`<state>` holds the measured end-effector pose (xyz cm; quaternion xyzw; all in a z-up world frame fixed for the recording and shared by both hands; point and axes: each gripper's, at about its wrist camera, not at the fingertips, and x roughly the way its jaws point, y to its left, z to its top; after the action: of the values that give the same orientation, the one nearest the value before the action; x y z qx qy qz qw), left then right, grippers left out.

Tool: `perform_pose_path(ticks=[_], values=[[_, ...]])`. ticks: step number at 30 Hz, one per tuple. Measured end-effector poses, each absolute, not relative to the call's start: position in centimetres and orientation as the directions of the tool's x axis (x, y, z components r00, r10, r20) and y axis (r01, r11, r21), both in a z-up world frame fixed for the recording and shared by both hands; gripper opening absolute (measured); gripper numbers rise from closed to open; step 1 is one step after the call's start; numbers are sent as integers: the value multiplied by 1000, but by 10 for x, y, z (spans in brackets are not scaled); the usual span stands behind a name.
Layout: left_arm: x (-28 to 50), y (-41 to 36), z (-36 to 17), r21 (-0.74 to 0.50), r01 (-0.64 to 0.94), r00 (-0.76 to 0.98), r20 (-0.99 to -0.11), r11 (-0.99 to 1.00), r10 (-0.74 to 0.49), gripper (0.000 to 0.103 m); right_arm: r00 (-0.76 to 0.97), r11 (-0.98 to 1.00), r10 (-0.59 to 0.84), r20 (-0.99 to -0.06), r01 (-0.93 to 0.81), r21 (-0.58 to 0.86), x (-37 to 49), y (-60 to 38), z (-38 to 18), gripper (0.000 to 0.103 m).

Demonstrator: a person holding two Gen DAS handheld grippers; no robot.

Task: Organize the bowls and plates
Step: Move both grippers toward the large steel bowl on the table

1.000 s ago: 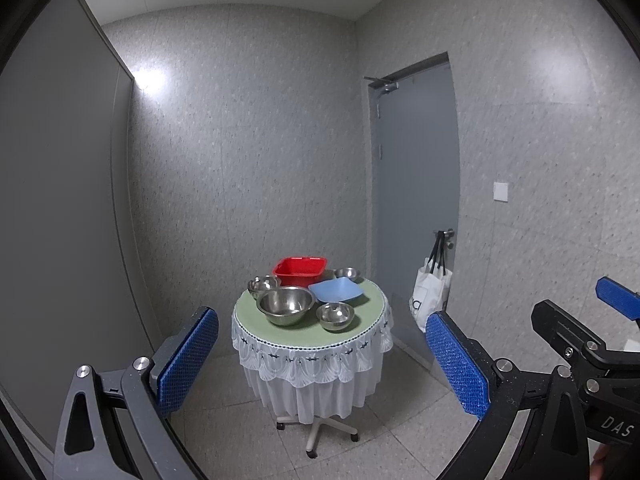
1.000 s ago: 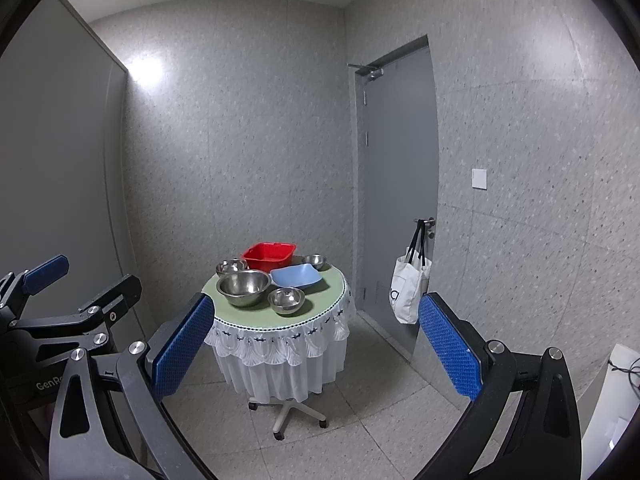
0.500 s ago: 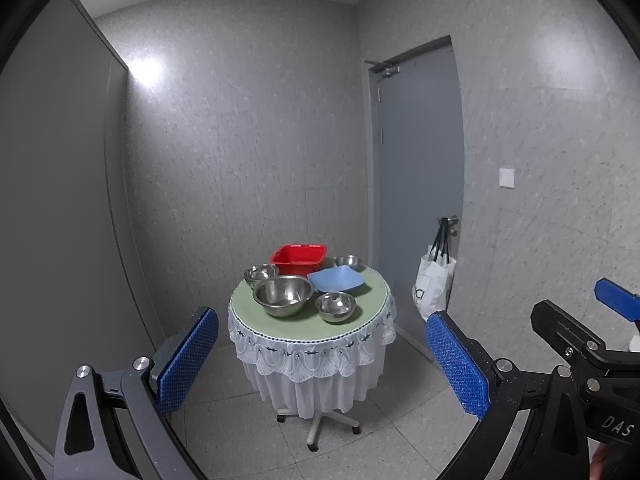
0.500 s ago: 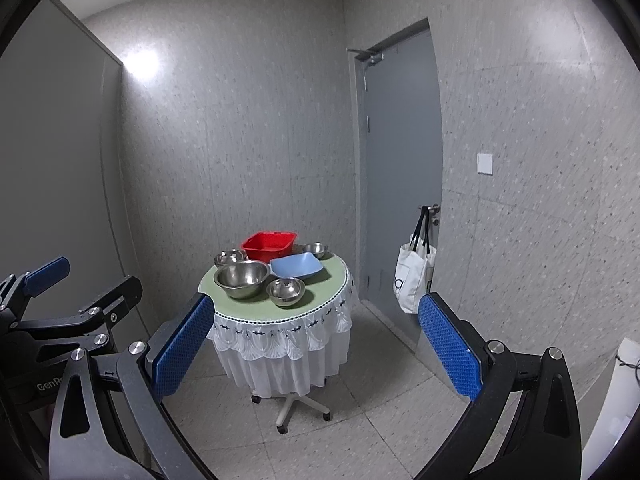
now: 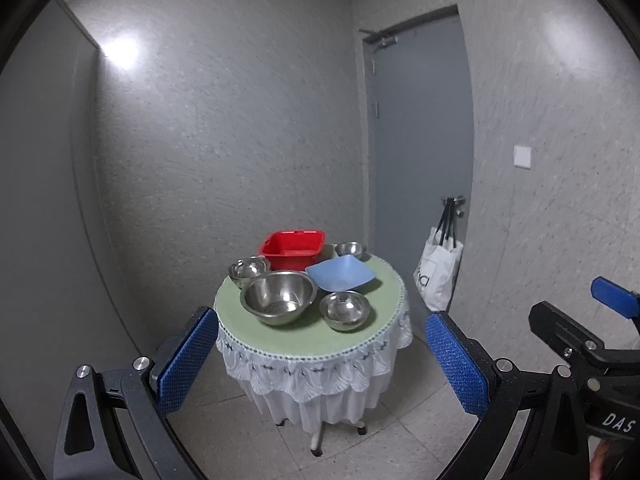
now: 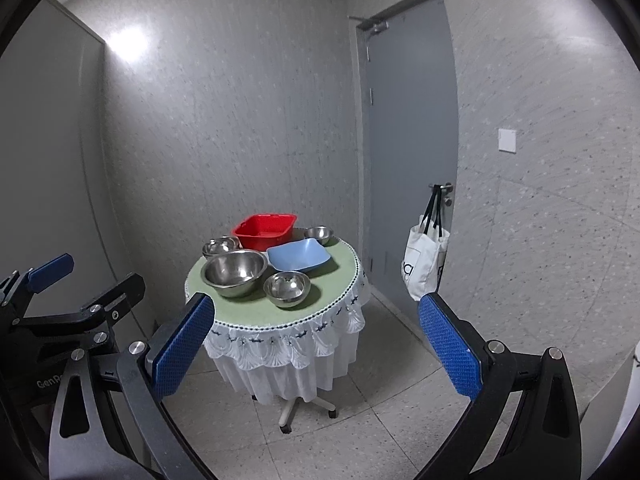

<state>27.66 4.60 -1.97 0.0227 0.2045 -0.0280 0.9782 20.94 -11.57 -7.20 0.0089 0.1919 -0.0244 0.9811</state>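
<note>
A small round table (image 5: 376, 326) with a green top and white lace skirt stands ahead. On it sit a large steel bowl (image 5: 279, 296), a smaller steel bowl (image 5: 345, 310) at the front right, two small steel bowls (image 5: 248, 269) (image 5: 351, 249) further back, a square blue plate (image 5: 341, 273) and a red tub (image 5: 293, 246). The right wrist view shows the same set: large bowl (image 6: 235, 272), front bowl (image 6: 287, 288), blue plate (image 6: 298, 255), red tub (image 6: 265, 231). My left gripper (image 5: 320, 356) and right gripper (image 6: 314, 346) are both open, empty and well short of the table.
A grey door (image 5: 420, 148) is behind the table on the right, with a white tote bag (image 5: 438, 268) hanging from its handle. Walls enclose the corner. The table has a wheeled pedestal base (image 6: 298, 408) on a tiled floor.
Both grippers have come closer to the table, which now looks larger and nearer the middle of each view. Nothing on the table has moved.
</note>
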Motion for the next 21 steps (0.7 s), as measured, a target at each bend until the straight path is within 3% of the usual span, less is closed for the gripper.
perform_pose_path(ticks=[8, 21], values=[[445, 128, -30, 21, 41, 873, -487, 999, -26, 102, 894, 994, -57, -444, 91, 55, 327, -92, -89, 103], [633, 190, -78, -34, -70, 756, -654, 997, 31, 102, 787, 997, 31, -616, 17, 72, 508, -54, -157, 103]])
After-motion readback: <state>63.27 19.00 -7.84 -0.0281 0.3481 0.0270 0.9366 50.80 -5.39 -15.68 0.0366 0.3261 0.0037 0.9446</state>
